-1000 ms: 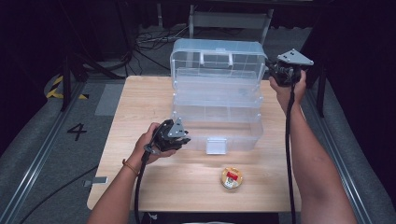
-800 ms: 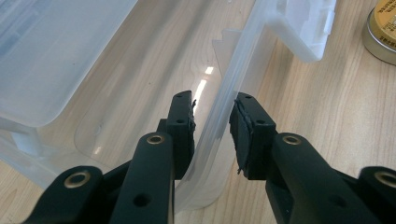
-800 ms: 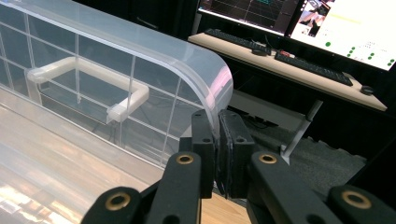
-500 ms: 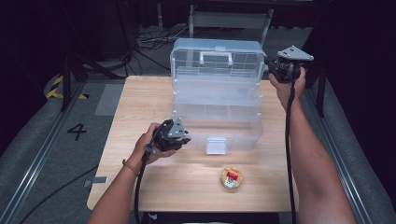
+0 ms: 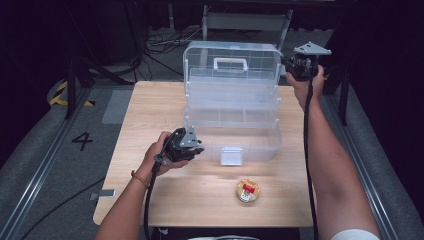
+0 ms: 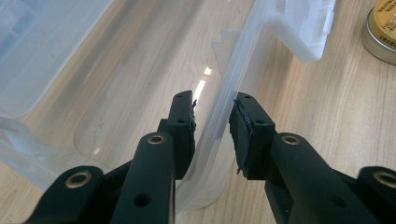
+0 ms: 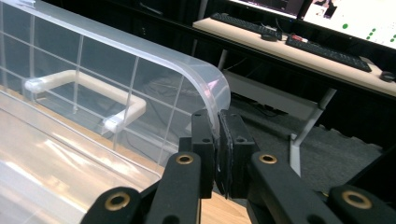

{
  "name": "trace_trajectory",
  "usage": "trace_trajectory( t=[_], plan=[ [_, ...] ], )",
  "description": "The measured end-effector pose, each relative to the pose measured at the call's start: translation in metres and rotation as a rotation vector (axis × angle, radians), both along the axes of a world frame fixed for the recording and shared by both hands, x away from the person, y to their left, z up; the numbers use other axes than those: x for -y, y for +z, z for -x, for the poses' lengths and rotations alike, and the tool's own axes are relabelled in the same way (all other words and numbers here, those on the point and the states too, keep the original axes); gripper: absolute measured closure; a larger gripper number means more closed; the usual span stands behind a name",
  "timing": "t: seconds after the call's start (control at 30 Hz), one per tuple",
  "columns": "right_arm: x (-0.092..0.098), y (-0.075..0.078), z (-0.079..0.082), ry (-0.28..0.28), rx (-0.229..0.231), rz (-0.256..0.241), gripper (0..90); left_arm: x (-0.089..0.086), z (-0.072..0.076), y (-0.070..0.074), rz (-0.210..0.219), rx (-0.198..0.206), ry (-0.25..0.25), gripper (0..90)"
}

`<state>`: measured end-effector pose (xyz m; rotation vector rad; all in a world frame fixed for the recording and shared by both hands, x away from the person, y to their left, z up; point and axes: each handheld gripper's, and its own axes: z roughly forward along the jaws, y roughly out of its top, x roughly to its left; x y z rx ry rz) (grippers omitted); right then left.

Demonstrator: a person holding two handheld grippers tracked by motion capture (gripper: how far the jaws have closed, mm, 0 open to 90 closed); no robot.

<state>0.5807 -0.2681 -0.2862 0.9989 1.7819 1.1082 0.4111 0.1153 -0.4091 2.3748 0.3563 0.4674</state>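
Note:
A clear plastic storage box (image 5: 250,142) stands on the wooden table (image 5: 150,110) with its lid (image 5: 230,82) swung up, the white handle (image 5: 230,63) facing me. My right gripper (image 5: 289,65) is shut on the lid's upper right corner; in the right gripper view the gripper (image 7: 217,135) pinches the curved lid rim (image 7: 205,79). My left gripper (image 5: 199,146) is at the box's front left corner. In the left gripper view this gripper (image 6: 212,121) is open, its jaws straddling the box wall (image 6: 233,74) with a gap showing.
A small round gold tin (image 5: 248,190) lies on the table in front of the box, also seen as the tin (image 6: 380,28) past the box's white latch (image 6: 308,28). Behind the lid stands a desk with keyboards (image 7: 303,42). Dark floor surrounds the table.
The right gripper and the lid corner it holds have crept slightly up and back. The left gripper stays at the box's front left corner.

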Motion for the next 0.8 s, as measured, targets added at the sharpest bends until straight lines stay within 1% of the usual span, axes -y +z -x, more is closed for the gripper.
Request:
trace_trajectory(
  t=[0.03,0.07,0.1,0.17,0.2,0.23,0.27,0.3,0.33,0.37,0.4,0.43,0.47,0.5,0.57,0.6,0.73,0.8],
  plan=[
    [0.001,0.001,-0.003,0.003,-0.002,-0.009,90.0,0.000,0.000,0.000,-0.001,0.001,0.000,71.3],
    [0.001,0.002,-0.005,0.012,-0.014,0.002,90.0,0.000,0.000,0.000,0.004,-0.001,0.002,71.2],
    [-0.001,0.001,-0.007,0.010,-0.021,0.033,90.0,0.000,0.000,0.000,0.005,0.001,0.005,71.0],
    [-0.007,-0.003,-0.010,0.015,-0.041,0.078,90.0,0.000,0.000,0.000,0.004,-0.002,0.008,70.8],
    [-0.009,-0.005,-0.011,0.012,-0.046,0.083,90.0,0.000,0.000,0.000,0.004,-0.001,0.007,71.1],
    [-0.009,-0.005,-0.011,0.012,-0.046,0.083,90.0,0.000,0.000,0.000,0.004,-0.001,0.007,70.8],
    [-0.010,-0.007,-0.013,0.010,-0.050,0.084,90.0,0.000,0.000,-0.001,-0.006,0.027,0.035,70.8],
    [-0.011,-0.009,-0.015,0.012,-0.058,0.087,90.0,-0.001,-0.002,-0.001,0.011,0.005,0.014,70.0],
    [-0.011,-0.011,-0.016,0.011,-0.062,0.087,90.0,-0.002,-0.003,-0.001,0.009,0.013,0.015,71.4],
    [-0.012,-0.014,-0.017,0.018,-0.070,0.075,90.0,-0.002,-0.003,-0.001,0.006,0.015,0.000,72.6],
    [-0.012,-0.014,-0.017,0.018,-0.070,0.075,90.0,-0.001,-0.003,-0.002,0.005,0.020,0.004,72.6],
    [-0.012,-0.015,-0.017,0.019,-0.075,0.081,90.0,-0.002,-0.005,-0.002,0.010,0.015,-0.003,72.6],
    [-0.012,-0.018,-0.017,0.018,-0.079,0.076,90.0,-0.002,-0.006,-0.003,0.019,0.013,-0.008,73.0],
    [-0.012,-0.019,-0.017,0.020,-0.086,0.076,90.0,-0.003,-0.006,-0.003,0.024,0.003,-0.011,73.0],
    [-0.011,-0.022,-0.016,0.016,-0.090,0.075,90.0,-0.004,-0.006,-0.003,0.035,0.003,-0.016,73.1],
    [-0.010,-0.023,-0.015,0.018,-0.095,0.064,90.0,-0.004,-0.007,-0.003,0.034,0.005,-0.018,73.1],
    [-0.008,-0.028,-0.011,0.020,-0.098,0.070,90.0,-0.004,-0.007,-0.003,0.034,0.004,-0.017,72.9],
    [-0.004,-0.030,-0.008,0.019,-0.099,0.064,90.0,-0.005,-0.006,-0.003,0.029,0.007,-0.009,72.3]
  ],
)
